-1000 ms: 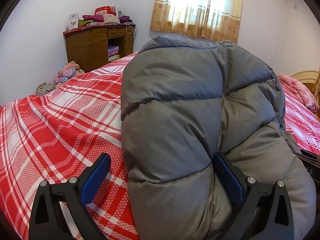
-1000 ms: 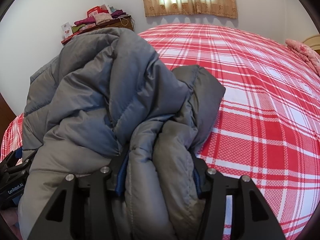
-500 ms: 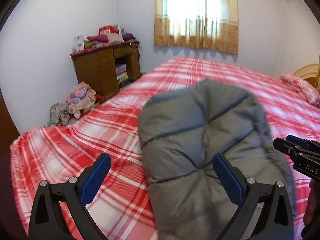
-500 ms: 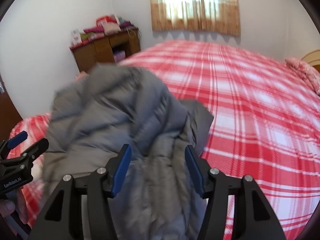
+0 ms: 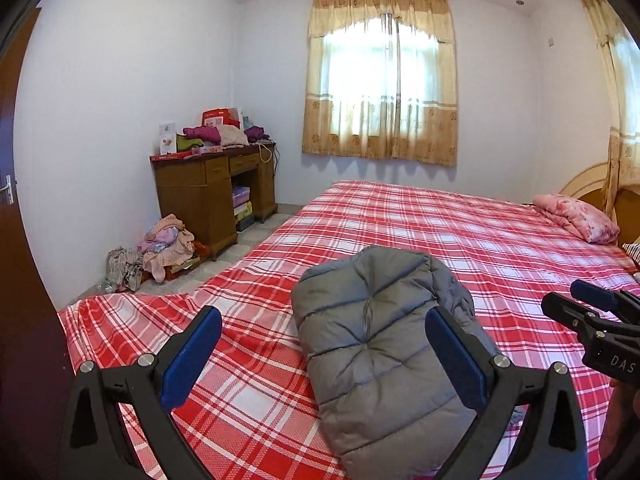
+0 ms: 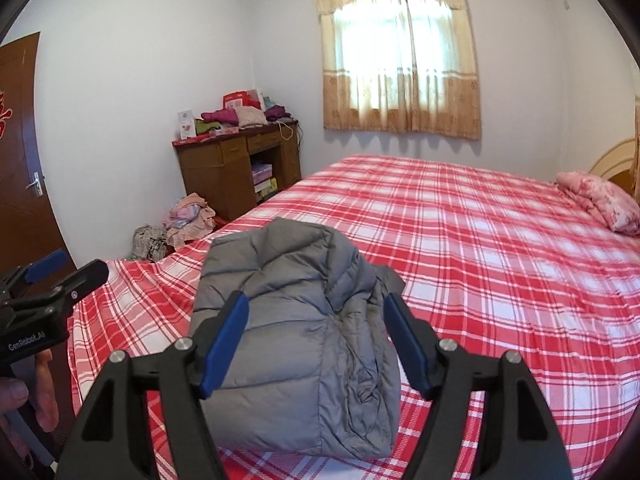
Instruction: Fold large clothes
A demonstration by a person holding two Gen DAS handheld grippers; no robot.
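A grey quilted puffer jacket [image 5: 372, 344] lies folded into a compact bundle on the red plaid bed [image 5: 480, 240], near its front edge. It also shows in the right wrist view [image 6: 296, 328]. My left gripper [image 5: 324, 352] is open and empty, held above and behind the bundle. My right gripper [image 6: 316, 340] is open and empty, also raised clear of the jacket. Each gripper shows at the edge of the other's view: the right one [image 5: 592, 316] and the left one [image 6: 52, 280].
A wooden desk [image 5: 216, 188] piled with clothes stands by the far left wall, with a heap of clothes [image 5: 160, 244] on the floor beside it. A pink pillow [image 5: 576, 220] lies at the bed's right. A curtained window [image 5: 380, 80] is behind. A brown door [image 6: 20, 160] is at left.
The right gripper opened and let go of the jacket. Both grippers pulled back and up, away from the jacket, which now rests folded on the bed.
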